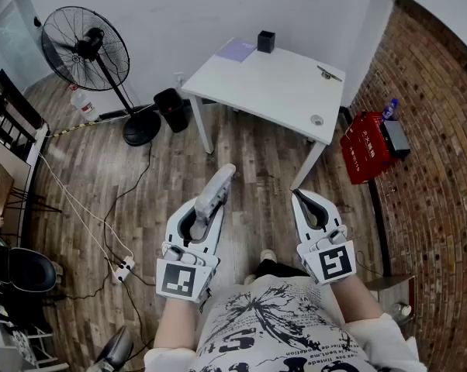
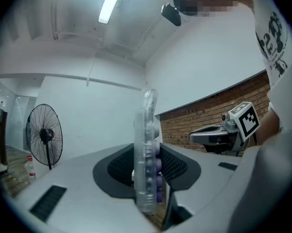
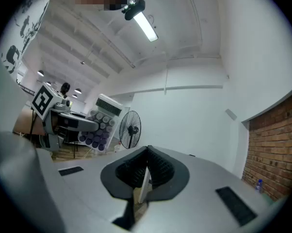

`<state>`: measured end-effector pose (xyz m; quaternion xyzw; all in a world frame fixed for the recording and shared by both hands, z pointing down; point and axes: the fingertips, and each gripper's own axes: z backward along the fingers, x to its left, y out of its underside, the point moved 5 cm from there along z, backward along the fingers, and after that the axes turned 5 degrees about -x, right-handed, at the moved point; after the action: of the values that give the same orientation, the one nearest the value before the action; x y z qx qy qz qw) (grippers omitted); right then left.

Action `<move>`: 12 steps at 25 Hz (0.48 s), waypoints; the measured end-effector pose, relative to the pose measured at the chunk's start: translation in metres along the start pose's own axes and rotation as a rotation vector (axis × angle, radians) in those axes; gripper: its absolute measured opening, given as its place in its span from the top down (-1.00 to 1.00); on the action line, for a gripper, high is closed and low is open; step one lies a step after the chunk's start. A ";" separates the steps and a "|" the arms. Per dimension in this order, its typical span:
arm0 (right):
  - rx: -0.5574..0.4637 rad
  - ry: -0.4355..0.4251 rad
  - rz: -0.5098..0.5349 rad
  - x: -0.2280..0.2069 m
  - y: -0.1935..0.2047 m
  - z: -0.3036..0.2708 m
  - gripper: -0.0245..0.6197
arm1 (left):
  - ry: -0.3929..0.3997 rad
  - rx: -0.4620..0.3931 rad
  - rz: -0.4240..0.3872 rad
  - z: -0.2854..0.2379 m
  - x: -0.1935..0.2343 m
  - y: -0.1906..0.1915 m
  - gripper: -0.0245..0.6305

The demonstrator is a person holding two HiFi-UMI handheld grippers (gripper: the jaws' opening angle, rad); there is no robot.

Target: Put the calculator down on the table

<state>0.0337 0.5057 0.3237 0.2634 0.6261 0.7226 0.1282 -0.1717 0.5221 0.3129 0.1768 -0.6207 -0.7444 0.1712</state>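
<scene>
We wore a white T-shirt (image 1: 268, 324) printed with a black, sketch-like pattern, and its short sleeve (image 1: 392, 339) showed white at the lower right of the head view. The left hand-held gripper (image 1: 206, 209) and the right hand-held gripper (image 1: 299, 200) were pale grey plastic. Each bore a white cube (image 1: 181, 279) with a black square marker. Dark ribbed pads (image 2: 118, 171) lined the jaws, and dark slots (image 3: 235, 205) marked the grey shells.

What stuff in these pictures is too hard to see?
- Screen of the calculator: left gripper view shows it edge-on; in the right gripper view it's too small to read.
- Small round thing and thin dark thing on the table: head view, too small to name.
- Inside the black box: head view, its walls hide it.
</scene>
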 end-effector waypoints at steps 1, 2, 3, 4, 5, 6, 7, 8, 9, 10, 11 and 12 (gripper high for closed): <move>-0.011 -0.008 -0.003 0.000 0.003 0.001 0.89 | 0.001 0.000 -0.001 0.000 -0.001 0.000 0.49; -0.018 -0.014 -0.005 0.000 0.005 0.002 0.89 | 0.002 0.000 -0.002 -0.001 -0.002 0.001 0.49; -0.019 -0.015 -0.006 0.000 0.006 0.002 0.89 | 0.003 0.000 -0.002 -0.001 -0.002 0.002 0.49; -0.016 -0.012 -0.007 0.000 0.007 0.002 0.89 | 0.002 0.002 0.000 -0.001 -0.003 0.003 0.49; -0.012 -0.009 -0.008 -0.001 0.007 0.002 0.89 | 0.002 0.003 0.002 -0.001 -0.003 0.004 0.49; -0.014 -0.010 -0.009 0.000 0.009 0.003 0.89 | 0.003 0.005 0.005 0.000 -0.003 0.006 0.49; -0.018 -0.013 -0.010 0.000 0.011 0.003 0.89 | 0.003 0.007 0.008 0.000 -0.004 0.007 0.49; -0.020 -0.014 -0.010 0.001 0.013 0.003 0.89 | 0.004 0.008 0.010 0.001 -0.003 0.009 0.49; -0.020 -0.014 -0.011 0.000 0.014 0.002 0.89 | 0.004 0.009 0.011 0.000 -0.003 0.010 0.49; -0.019 -0.013 -0.012 0.000 0.015 0.000 0.89 | 0.004 0.007 0.011 -0.001 -0.002 0.011 0.49; -0.017 -0.011 -0.014 -0.001 0.015 -0.002 0.89 | 0.004 0.006 0.010 -0.002 -0.001 0.012 0.49; -0.016 -0.008 -0.018 -0.003 0.016 -0.004 0.88 | 0.002 0.007 0.010 -0.004 0.000 0.013 0.49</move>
<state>0.0359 0.4979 0.3388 0.2596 0.6220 0.7255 0.1390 -0.1693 0.5163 0.3247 0.1751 -0.6240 -0.7412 0.1751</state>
